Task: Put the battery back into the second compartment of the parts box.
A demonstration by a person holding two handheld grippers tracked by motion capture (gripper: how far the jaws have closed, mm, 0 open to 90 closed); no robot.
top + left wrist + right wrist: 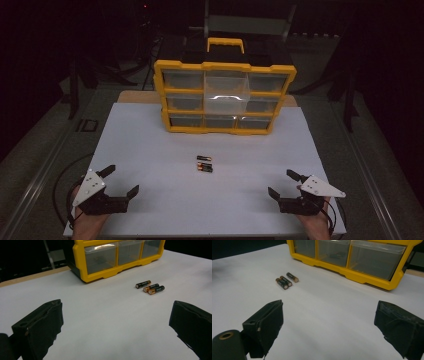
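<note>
On the white desk (150, 150), mid-way, three batteries (204, 164) just before the yellow drawer organizer (224, 97); left gripper (119, 181) and right gripper (281, 183) at near corners, jaws wide apart, empty, seemingly poised to start.

Dim room, black surroundings; overhead light falls on the white table (150, 150), glare streaks the clear drawer (227, 95) at upper centre; near jaws blur softly.

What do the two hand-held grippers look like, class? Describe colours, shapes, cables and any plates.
Both are black, two-jawed tools. The left gripper and right gripper each carry a pale grey three-cornered plate with small dark dots. The blocky black jaws look rough-edged. A thin dark cable loops off the left one. No sleeves show.
</note>
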